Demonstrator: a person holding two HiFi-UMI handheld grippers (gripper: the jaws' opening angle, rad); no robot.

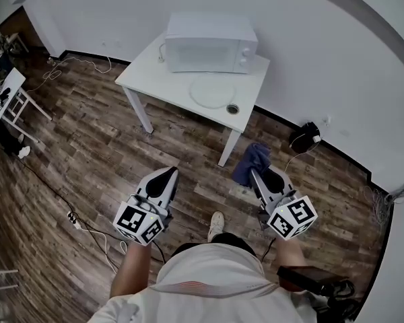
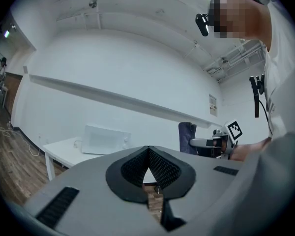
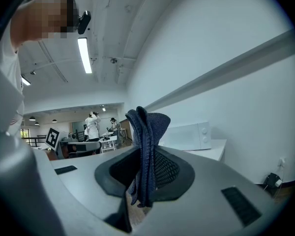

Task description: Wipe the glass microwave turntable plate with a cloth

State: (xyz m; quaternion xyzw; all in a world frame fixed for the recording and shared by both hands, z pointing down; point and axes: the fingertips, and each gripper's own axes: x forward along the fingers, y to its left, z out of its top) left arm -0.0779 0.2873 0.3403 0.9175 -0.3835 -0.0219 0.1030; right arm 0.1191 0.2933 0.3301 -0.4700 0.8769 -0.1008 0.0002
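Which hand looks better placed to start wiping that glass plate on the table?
Right. The right gripper is shut on the blue cloth; the left gripper is shut and empty. Neither is at the glass turntable plate yet.

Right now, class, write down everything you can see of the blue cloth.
The cloth is dark blue, with a fine woven or knitted texture, soft and bunched into upright folds. The right gripper is shut on it: its jaws pinch the middle, a crumpled tuft stands above them and a shorter end hangs below. In the head view it is held in the air over the wooden floor, short of the white table. Only the jaws touch it.
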